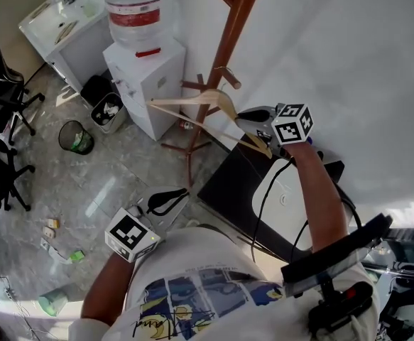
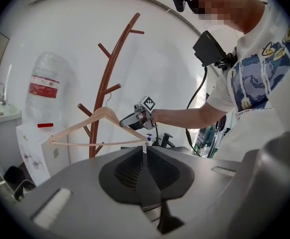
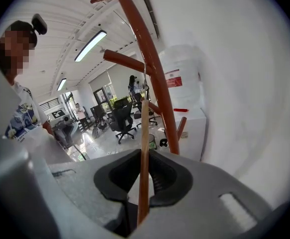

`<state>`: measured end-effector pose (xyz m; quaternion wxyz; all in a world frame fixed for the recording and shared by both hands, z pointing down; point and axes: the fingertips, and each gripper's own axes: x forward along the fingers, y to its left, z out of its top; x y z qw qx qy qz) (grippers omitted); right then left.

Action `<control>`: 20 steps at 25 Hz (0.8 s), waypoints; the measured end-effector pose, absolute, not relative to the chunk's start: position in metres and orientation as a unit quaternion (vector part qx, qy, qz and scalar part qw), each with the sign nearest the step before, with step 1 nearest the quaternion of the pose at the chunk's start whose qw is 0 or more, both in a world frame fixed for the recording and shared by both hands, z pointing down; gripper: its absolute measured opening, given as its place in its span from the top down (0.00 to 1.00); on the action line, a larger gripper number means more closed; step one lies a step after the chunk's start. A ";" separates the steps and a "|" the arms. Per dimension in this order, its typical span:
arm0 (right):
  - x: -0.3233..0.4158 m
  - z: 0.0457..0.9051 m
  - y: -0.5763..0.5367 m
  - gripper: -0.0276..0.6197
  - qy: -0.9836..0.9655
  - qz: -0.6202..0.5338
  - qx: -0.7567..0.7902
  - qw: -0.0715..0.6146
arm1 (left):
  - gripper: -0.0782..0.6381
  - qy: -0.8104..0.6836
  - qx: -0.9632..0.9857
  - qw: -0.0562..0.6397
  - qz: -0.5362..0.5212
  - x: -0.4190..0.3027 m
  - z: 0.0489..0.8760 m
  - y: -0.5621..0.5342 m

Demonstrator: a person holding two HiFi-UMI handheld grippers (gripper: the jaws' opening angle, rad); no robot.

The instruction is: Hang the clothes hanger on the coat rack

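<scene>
Pinching 1 sloping shoulder of the wooden hanger (image 1: 219, 99) near its end, the right gripper (image 1: 248, 121) has its jaws clamped on the wood. In the right gripper view the thin edge of that shoulder runs straight up between the pads. The hanger is held in the air in front of the coat rack (image 1: 229, 41). Its long axis lies roughly level, reaching away from the fingers past the trunk toward the water dispenser (image 1: 146, 62). The wire hook (image 2: 106, 101) stands up from the middle of the hanger, so it sits further out along the wood from the grip, not above the fingers. It is just beside the trunk and close under a short upward-slanting peg (image 2: 114, 88), though I cannot tell whether wire and peg touch. By my reading, the hanging depends on bringing that offset hook over a peg, so the hand has to stay out to the side of the trunk. The left gripper (image 1: 182, 193) is well apart, low by the person's torso, with its jaws pressed together on nothing, so the right hand is clearly the nearer 1.
</scene>
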<state>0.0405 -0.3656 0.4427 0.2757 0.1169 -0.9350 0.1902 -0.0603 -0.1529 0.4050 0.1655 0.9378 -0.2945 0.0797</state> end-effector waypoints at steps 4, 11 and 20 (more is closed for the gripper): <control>0.036 0.447 -0.377 0.88 -0.938 0.180 0.109 0.274 | 0.85 -0.306 0.934 0.168 0.083 -0.060 0.407 -0.156; 0.031 0.454 -0.385 0.88 -0.944 0.162 0.101 0.269 | 0.85 -0.330 0.923 0.175 0.091 -0.069 0.411 -0.154; 0.028 0.458 -0.390 0.88 -0.950 0.147 0.114 0.250 | 0.85 -0.337 0.919 0.177 0.101 -0.074 0.413 -0.147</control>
